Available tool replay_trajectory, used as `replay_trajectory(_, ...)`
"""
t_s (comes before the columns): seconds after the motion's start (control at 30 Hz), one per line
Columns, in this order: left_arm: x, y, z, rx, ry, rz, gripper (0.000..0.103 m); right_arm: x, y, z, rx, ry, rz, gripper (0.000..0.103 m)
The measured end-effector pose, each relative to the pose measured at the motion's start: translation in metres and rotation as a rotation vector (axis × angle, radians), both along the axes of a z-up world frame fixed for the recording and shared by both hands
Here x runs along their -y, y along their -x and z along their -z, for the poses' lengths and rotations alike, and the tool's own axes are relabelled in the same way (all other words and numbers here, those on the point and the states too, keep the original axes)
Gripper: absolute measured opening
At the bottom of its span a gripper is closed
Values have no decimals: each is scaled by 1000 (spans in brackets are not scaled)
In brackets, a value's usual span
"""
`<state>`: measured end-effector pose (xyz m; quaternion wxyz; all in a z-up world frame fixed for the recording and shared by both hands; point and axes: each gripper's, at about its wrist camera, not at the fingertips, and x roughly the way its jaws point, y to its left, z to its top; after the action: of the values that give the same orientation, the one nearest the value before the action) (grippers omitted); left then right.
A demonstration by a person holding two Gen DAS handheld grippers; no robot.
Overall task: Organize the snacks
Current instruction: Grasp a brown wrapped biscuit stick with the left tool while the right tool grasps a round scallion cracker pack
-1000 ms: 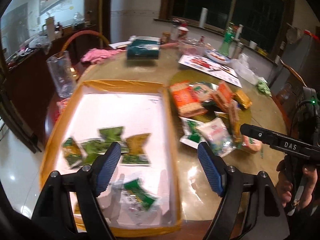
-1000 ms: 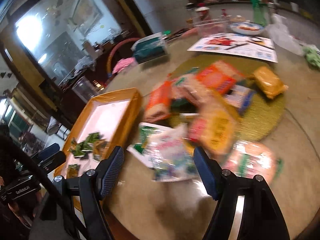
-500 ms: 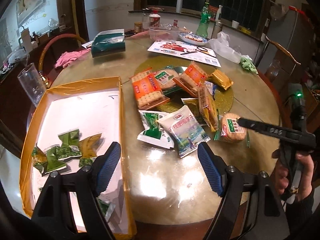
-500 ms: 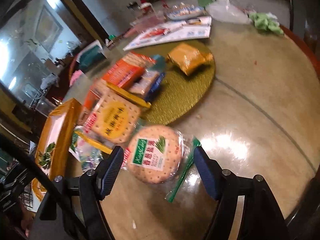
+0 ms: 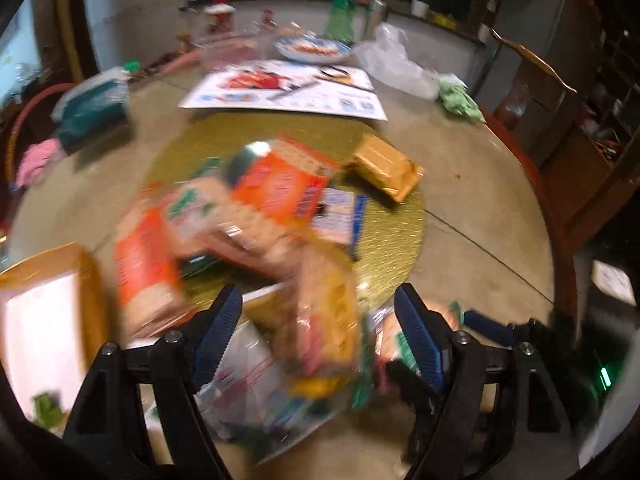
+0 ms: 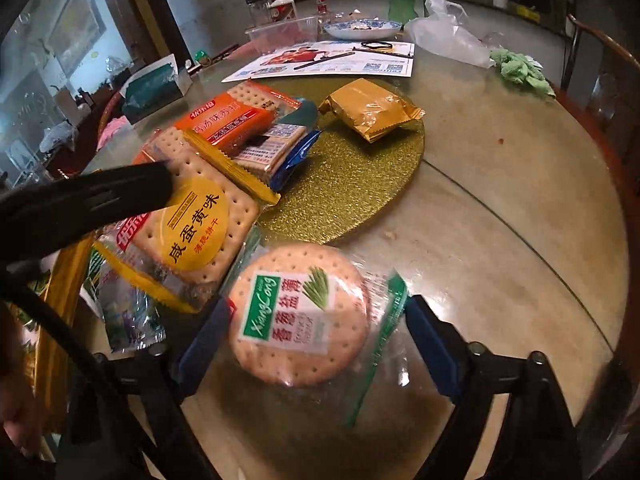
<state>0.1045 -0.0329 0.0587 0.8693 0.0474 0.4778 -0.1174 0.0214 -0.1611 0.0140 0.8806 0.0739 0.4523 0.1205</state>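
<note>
My right gripper hangs low over the table edge with its jaws opening. A round cracker pack with a green label lies between its blue pads, and they do not press on it. My left gripper is over the snack pile with its jaws closing. The blurred yellow square cracker pack sits between them, not pinched. In the right wrist view, a black finger of the left gripper hovers over that yellow pack. Orange, blue-white and gold packs lie on a gold mat.
The orange tray lies left of the pile, with green sachets inside. At the table's far side are a poster, a teal tissue box, a patterned bowl, a plastic bag and a green cloth. A wooden chair stands at the right.
My left gripper swept right from above the tray to the snack pile. My right gripper sank toward the round cracker pack, and its jaws widened around it.
</note>
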Motion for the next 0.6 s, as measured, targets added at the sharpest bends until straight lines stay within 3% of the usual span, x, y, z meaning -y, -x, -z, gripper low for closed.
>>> replay_trajectory(0.03,7,-5,5,-17,4,16,72,5,2,0,-4,-13,-5,78)
replay_trajectory(0.1,20,-10,12,5,-61,17,67,15,5,-1,-15,-30,-8,72)
replay_trajectory(0.2,30,-5,14,60,-127,21,48,17,4,-1,-23,-40,-21,66)
replay_trajectory(0.27,30,1,10,99,-157,7,29,17,4,-1,-24,-49,-27,61)
replay_trajectory(0.33,26,3,8,101,-138,16,27,17,4,-1,-25,-57,-21,61)
replay_trajectory(0.43,22,8,5,99,-122,27,25,18,4,-1,-29,-69,10,67)
replay_trajectory(0.53,10,16,-1,85,-44,27,22,14,1,-2,-50,-94,0,84)
replay_trajectory(0.6,-3,23,-5,79,5,10,21,8,1,-3,-54,-76,10,84)
